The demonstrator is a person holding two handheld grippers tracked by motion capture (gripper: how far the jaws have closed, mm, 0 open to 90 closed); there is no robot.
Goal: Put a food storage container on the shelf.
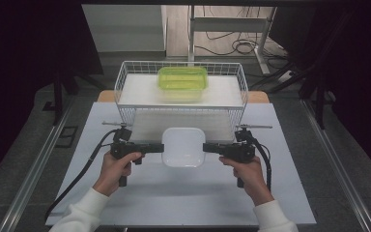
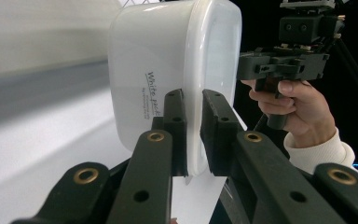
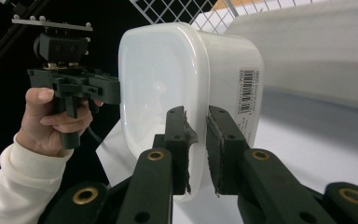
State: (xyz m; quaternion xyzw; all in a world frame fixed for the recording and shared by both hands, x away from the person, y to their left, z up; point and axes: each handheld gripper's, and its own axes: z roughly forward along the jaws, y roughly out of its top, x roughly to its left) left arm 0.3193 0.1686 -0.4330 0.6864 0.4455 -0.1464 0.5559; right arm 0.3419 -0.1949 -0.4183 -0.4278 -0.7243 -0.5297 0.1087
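White lidded container [image 1: 183, 146] gripped at opp. rims — left hand-held gripper [image 1: 160, 147] and right hand-held gripper [image 1: 206, 147] both clamped narrow on lid edge, above white surface [image 1: 125, 193], just before wire basket [image 1: 121, 77] w/ green box [image 1: 182, 79].

A table [image 1: 183, 193] with a pale, almost white top carries everything; its surface runs from the near edge at the bottom of the high view back to a strip of wood [image 1: 258, 96] that shows at both far corners. On its far half stands a white wire basket [image 1: 125, 82], square to the table, its front wall facing the person. Inside the basket lies a white board [image 1: 135, 92], and on that board, toward the back and near the middle, sits a green box [image 1: 182, 79] with a clear lid. Grey floor [image 1: 29, 154] flanks the table, with a metal rail [image 1: 338, 154] along each side.
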